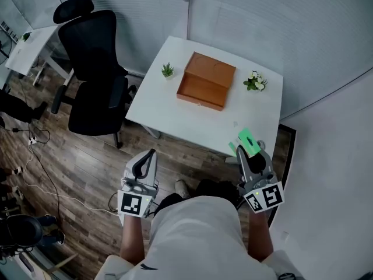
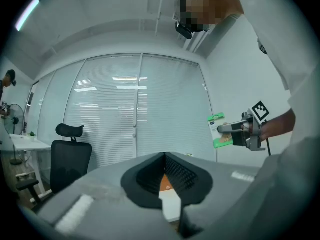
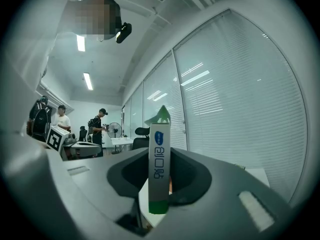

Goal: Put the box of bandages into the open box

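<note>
**A:** Where is the bandage box (image 1: 247,140)?

**B:** It is in the right gripper (image 1: 249,149). The jaws are clamped on its two broad faces. In the right gripper view the box stands upright between them, with its narrow white edge toward the camera and a green band at the bottom.

**A:** Is it near the wooden box (image 1: 207,80)?

**B:** No, they are well apart. The wooden box sits toward the far side of the white table (image 1: 175,115). A small green plant (image 1: 168,70) is on its left and a sprig of white flowers (image 1: 255,82) on its right. The bandage box is held in the air by the table's near right corner (the head view does not show how high).

**A:** What about the left gripper (image 1: 150,155)?

**B:** Its jaws are closed tip to tip with nothing between them. It is held low on the person's left, over the wood floor and short of the table. From its own view, the right gripper and its green-and-white load show off to the right.

**A:** Is there anything else nearby?

**B:** A black office chair (image 1: 93,69) stands just left of the table.
</note>
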Demonstrator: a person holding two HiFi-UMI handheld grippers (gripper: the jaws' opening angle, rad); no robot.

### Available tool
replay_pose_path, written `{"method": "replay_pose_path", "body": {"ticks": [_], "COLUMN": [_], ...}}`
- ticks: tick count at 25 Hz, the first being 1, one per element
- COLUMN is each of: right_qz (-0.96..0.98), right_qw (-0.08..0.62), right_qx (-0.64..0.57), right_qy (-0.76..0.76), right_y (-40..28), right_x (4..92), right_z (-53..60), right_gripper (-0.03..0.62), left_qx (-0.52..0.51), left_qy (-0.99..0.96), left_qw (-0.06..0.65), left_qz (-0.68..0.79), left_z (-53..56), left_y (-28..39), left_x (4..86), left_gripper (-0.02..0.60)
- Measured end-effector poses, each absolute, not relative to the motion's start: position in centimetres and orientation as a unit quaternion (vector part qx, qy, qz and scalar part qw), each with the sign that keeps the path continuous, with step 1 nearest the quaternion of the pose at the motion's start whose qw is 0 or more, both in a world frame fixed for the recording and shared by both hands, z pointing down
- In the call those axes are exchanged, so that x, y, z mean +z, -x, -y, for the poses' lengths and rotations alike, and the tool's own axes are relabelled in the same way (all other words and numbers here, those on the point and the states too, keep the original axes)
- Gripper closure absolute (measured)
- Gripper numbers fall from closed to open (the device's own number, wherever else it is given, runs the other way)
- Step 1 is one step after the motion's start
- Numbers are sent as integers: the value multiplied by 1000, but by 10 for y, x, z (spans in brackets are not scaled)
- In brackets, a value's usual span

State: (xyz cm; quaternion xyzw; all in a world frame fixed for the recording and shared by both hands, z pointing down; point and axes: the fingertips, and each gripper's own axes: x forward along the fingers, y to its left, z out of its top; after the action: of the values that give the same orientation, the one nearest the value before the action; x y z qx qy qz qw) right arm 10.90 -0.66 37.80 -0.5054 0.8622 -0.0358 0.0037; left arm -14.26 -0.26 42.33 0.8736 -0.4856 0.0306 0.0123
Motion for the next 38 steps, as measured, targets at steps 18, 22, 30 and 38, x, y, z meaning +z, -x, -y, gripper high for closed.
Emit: {"method": "replay_pose_path", "body": {"ticks": [18,22,30,38], "right_qz": [-889,-880,-774,-714], "right_qw": [-65,-151,-400,-499], "right_qx": [4,39,241,299], "right_qy": [453,448,428,390], "right_y": [-105,-103,-75,-52], "right_x": [411,451,537,598], "right_z": [178,218,268,276], "right_gripper": [503,503,503,503], "left_qx": [38,37,49,51], "left_qy": [-853,-852,-859,-863], "left_qw": [18,22,10,18], "left_qz": [521,521,509,503], "left_z": [131,155,178,180], "left_y": [140,135,125,125], "left_x": [438,441,441,448], "left_gripper": [575,575,575,575]}}
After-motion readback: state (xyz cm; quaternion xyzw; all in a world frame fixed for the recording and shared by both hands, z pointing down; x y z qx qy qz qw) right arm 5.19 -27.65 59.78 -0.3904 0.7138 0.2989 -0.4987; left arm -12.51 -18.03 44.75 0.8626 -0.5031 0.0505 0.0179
